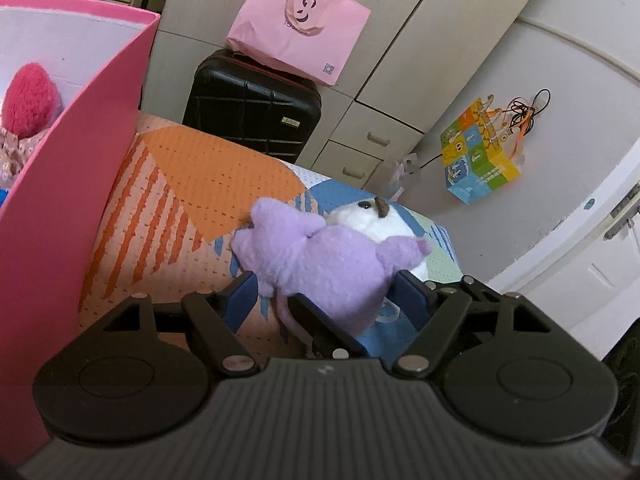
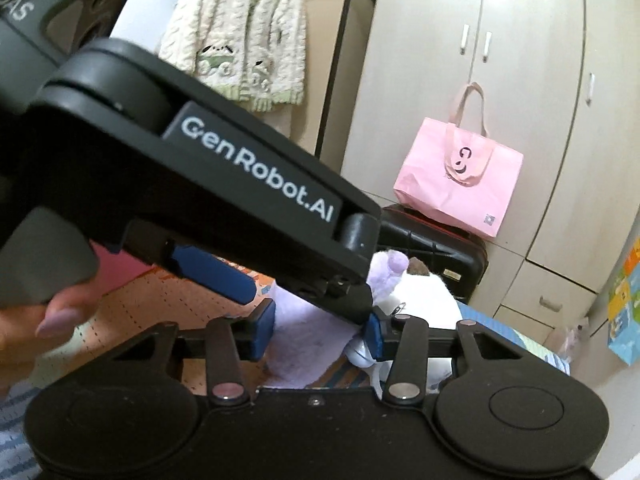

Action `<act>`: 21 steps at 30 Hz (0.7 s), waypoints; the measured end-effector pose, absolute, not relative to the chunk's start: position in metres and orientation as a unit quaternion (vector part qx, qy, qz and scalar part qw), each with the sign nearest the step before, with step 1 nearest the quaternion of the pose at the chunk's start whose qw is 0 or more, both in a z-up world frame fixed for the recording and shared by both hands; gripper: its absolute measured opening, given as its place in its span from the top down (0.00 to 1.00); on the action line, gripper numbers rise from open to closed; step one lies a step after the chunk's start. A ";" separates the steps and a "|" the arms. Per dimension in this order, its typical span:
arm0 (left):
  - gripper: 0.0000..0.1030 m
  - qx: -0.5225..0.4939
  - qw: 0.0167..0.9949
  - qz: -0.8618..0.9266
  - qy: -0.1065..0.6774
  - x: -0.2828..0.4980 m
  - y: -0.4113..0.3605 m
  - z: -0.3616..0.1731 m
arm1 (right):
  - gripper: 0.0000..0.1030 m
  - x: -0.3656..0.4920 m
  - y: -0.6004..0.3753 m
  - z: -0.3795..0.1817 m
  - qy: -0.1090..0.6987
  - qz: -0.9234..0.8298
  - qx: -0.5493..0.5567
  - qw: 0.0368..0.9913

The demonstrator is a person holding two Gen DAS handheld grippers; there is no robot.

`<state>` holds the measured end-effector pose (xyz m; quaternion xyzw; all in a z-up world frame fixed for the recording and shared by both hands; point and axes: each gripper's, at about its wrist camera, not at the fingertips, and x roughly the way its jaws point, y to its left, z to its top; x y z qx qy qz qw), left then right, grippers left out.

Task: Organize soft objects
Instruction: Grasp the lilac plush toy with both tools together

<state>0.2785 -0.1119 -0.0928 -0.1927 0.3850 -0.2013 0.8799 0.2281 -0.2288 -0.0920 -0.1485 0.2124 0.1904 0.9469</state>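
1. At the far left of the left wrist view we see a pink box (image 1: 80, 184) standing on the bed, with a red fuzzy toy (image 1: 28, 98) inside it.
2. Beside the box, the patterned bedspread (image 1: 200, 184) in orange, peach and blue stretches to the right.
3. In the middle we find the purple plush toy (image 1: 320, 256) lying on the bedspread, with a white plush toy (image 1: 376, 220) touching it on the far side.
4. Our left gripper (image 1: 326, 292) has its blue fingers (image 1: 240, 300) spread on either side of the purple plush; we cannot tell whether they press it.
5. Behind the bed a black suitcase (image 1: 252, 108) carries a pink paper bag (image 1: 300, 28), against a cream wardrobe (image 1: 400, 60); farther right a colourful bag (image 1: 478, 152) hangs on the wall.
6. In the right wrist view the left gripper's body crosses in front, held by a hand (image 2: 60, 316).
7. Our right gripper (image 2: 320, 332) keeps its fingers (image 2: 262, 332) apart around the purple plush, empty.
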 end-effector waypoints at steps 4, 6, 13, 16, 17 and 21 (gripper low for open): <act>0.29 -0.204 0.872 -0.209 0.392 0.275 -0.108 -0.090 | 0.54 0.220 -0.231 -0.089 0.202 0.189 -0.140 0.951; 0.30 -0.202 0.874 -0.217 0.386 0.271 -0.106 -0.086 | 0.57 0.213 -0.231 -0.086 0.197 0.188 -0.136 0.953; 0.51 -0.186 0.870 -0.240 0.388 0.259 -0.112 -0.082 | 0.61 0.205 -0.241 -0.082 0.239 0.194 -0.070 0.949; 0.53 -0.174 0.868 -0.250 0.392 0.251 -0.114 -0.082 | 0.62 0.201 -0.249 -0.082 0.257 0.193 -0.019 0.947; 0.56 -0.159 0.870 -0.255 0.392 0.247 -0.116 -0.081 | 0.63 0.201 -0.253 -0.083 0.265 0.192 0.003 0.945; 0.56 -0.123 0.869 -0.267 0.398 0.235 -0.126 -0.078 | 0.63 0.191 -0.260 -0.089 0.292 0.176 0.067 0.938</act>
